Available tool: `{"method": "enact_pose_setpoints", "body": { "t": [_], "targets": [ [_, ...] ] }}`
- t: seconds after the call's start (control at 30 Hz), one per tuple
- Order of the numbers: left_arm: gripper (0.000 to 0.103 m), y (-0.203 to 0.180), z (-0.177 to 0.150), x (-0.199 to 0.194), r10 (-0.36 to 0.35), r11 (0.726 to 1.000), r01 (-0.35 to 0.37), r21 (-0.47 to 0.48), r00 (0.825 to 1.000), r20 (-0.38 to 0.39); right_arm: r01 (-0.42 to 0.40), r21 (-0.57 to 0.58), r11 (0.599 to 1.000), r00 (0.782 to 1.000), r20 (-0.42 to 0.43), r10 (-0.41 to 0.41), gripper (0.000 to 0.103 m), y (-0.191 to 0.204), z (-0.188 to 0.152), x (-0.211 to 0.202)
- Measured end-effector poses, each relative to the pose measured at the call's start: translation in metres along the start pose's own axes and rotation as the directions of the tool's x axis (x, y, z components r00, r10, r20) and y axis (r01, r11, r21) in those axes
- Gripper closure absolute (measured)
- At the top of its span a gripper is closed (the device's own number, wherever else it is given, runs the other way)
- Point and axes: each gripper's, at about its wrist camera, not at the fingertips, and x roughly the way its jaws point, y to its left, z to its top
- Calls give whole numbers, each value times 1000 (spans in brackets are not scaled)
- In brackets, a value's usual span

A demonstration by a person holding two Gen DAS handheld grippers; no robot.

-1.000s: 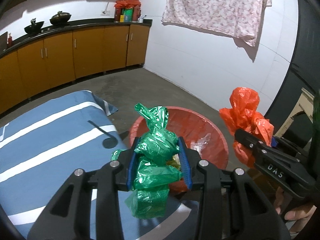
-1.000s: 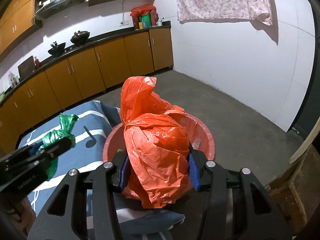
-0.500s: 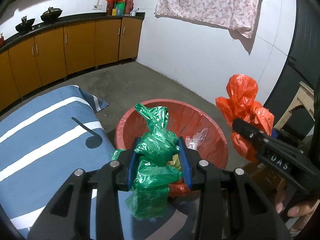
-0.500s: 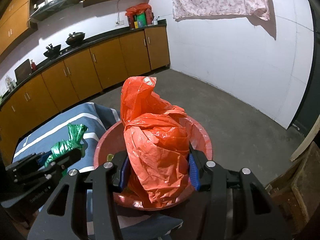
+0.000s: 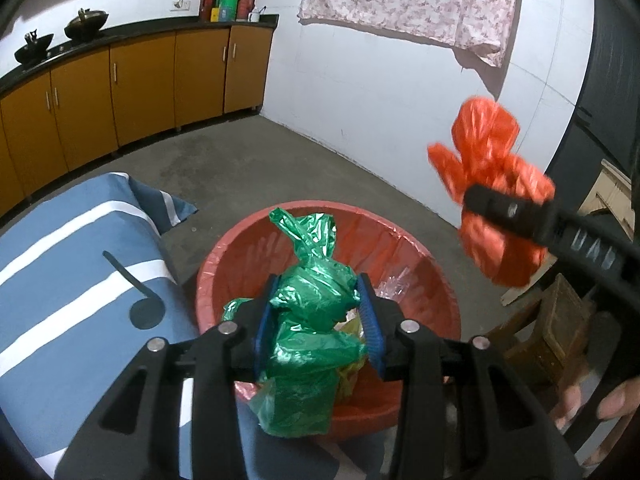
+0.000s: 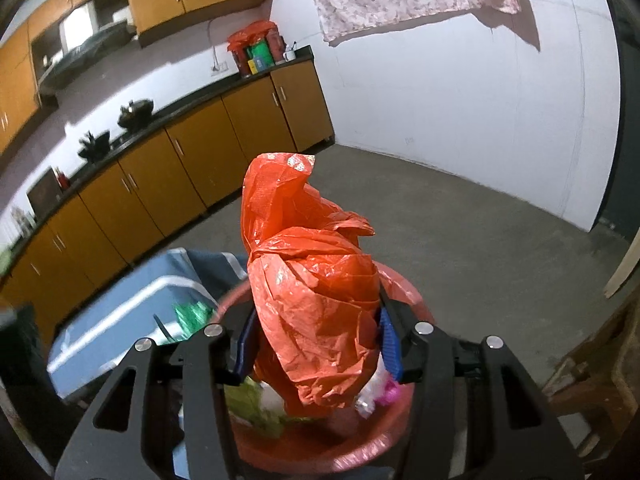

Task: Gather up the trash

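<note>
While the left gripper clamps a knotted green plastic bag between its fingers, the right gripper pinches a crumpled orange plastic bag over the red plastic basin.

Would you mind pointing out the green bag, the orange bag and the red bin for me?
green bag [image 5: 314, 312], left wrist view, on its crumpled middle between the gripper pads.
orange bag [image 6: 316, 320], right wrist view, on its bulging front.
red bin [image 5: 248, 240], left wrist view, on the far-left rim.
</note>
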Motion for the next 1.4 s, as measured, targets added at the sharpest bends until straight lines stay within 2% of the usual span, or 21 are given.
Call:
{"method": "enact_pose_setpoints", "body": {
  "t": [0.07,0.13,0.27,0.33,0.37,0.47,0.5,0.6,0.67,0.73,0.83,0.93,1.0,1.07,1.13,1.23,1.4],
  "targets": [
    [52,4,-1,3,-1,1000,1,-15,1000,-3,-15,11,1000,1000,8,15,46,-1,3,0],
    [45,11,-4,4,-1,999,1,-38,1000,-6,-18,6,1000,1000,17,18,36,-2,4,-2],
    [41,27,-7,2,7,996,-8,-87,1000,-15,0,15,1000,999,52,0,19,-5,-1,-13],
    [36,35,-11,-6,23,994,-24,-111,1000,-9,8,25,1000,997,72,-10,7,-7,-5,-21],
    [35,39,-13,-14,35,993,-34,-114,999,0,16,22,1000,996,88,-17,5,-8,-8,-28],
    [18,46,-22,-48,94,991,-87,-101,993,64,55,-43,998,991,128,-50,3,-1,-20,-50],
    [12,47,-27,-64,123,989,-114,-96,988,96,65,-71,995,988,145,-54,3,2,-26,-60],
    [4,47,-41,-105,185,981,-172,-90,969,162,114,-134,984,974,208,-85,2,11,-43,-86],
    [4,49,-56,-140,237,970,-222,-94,950,203,145,-183,972,966,241,-99,2,22,-59,-107],
    [4,50,-68,-165,274,961,-258,-99,936,221,130,-209,969,964,254,-74,2,30,-72,-126],
    [4,51,-88,-205,348,937,-325,-129,903,253,169,-248,954,958,269,-100,2,44,-90,-147],
    [4,54,-110,-242,422,906,-391,-161,860,288,215,-261,941,955,257,-147,2,53,-104,-162],
    [4,50,-123,-262,468,883,-435,-174,828,309,206,-260,943,959,246,-142,2,58,-112,-170],
    [4,47,-134,-275,495,869,-463,-176,808,320,182,-252,951,962,245,-119,2,62,-119,-180],
    [4,45,-145,-287,512,859,-480,-179,796,323,169,-255,952,964,243,-106,2,67,-126,-188],
    [4,43,-158,-297,514,858,-476,-195,796,320,168,-278,946,964,247,-98,2,75,-138,-193],
    [4,41,-175,-308,531,847,-484,-218,784,322,145,-319,937,968,240,-68,2,86,-157,-204]
  ]
}}
